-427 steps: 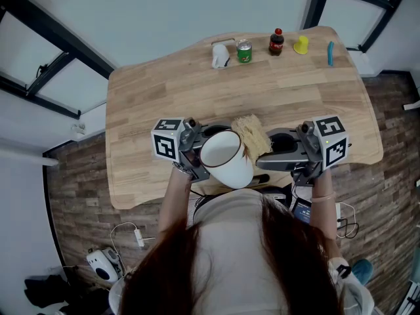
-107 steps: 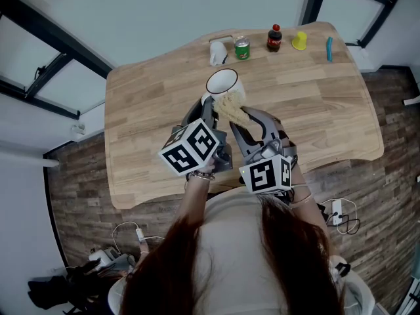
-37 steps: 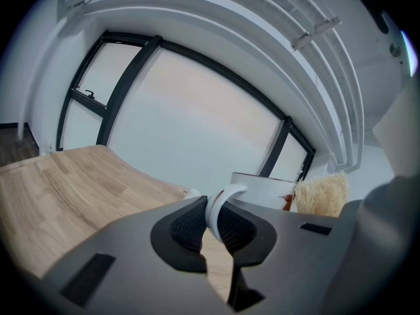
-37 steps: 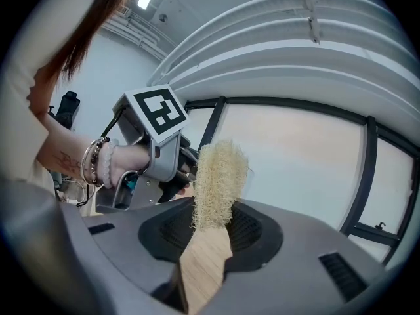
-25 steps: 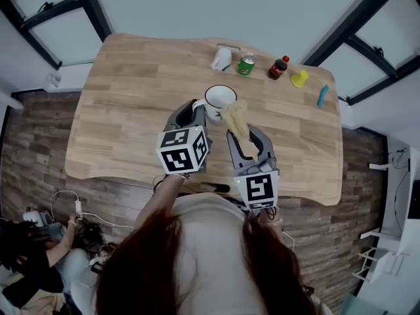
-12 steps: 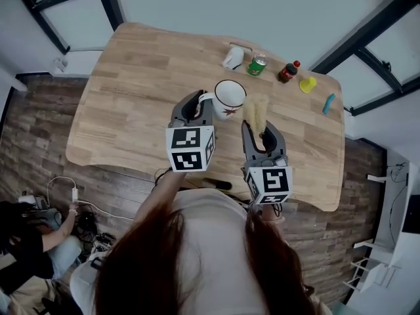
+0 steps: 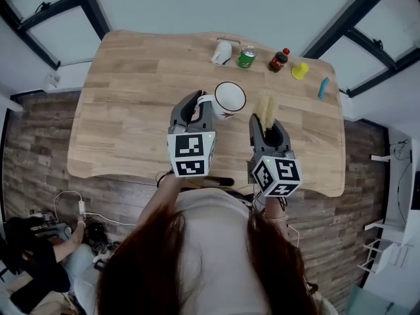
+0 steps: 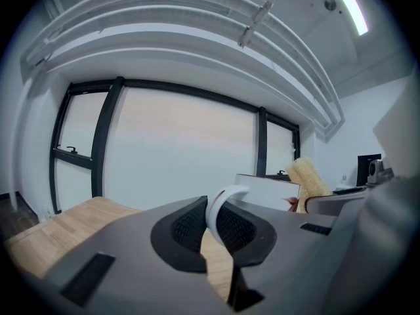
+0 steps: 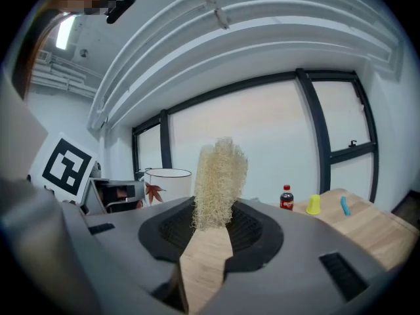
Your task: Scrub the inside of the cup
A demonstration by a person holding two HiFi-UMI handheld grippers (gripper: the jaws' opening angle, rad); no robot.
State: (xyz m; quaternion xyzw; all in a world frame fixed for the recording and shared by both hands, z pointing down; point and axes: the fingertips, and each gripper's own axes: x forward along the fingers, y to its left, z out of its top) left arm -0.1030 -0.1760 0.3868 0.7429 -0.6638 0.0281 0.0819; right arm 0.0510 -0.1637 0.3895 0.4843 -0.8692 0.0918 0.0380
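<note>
The white cup is standing upright over the middle of the wooden table, with the left gripper clamping its handle. Just beside it, clear of the rim, the right gripper is pinching a straw-coloured scrubber. Both grippers are reaching forward side by side, and dark-framed windows are lining the room.

This is looking like a lab or test room, perhaps inside an office building: a wooden table is standing between black metal frames, cables are lying on the wood-pattern floor, and big windows are filling the wall (a strip light is glowing overhead).
</note>
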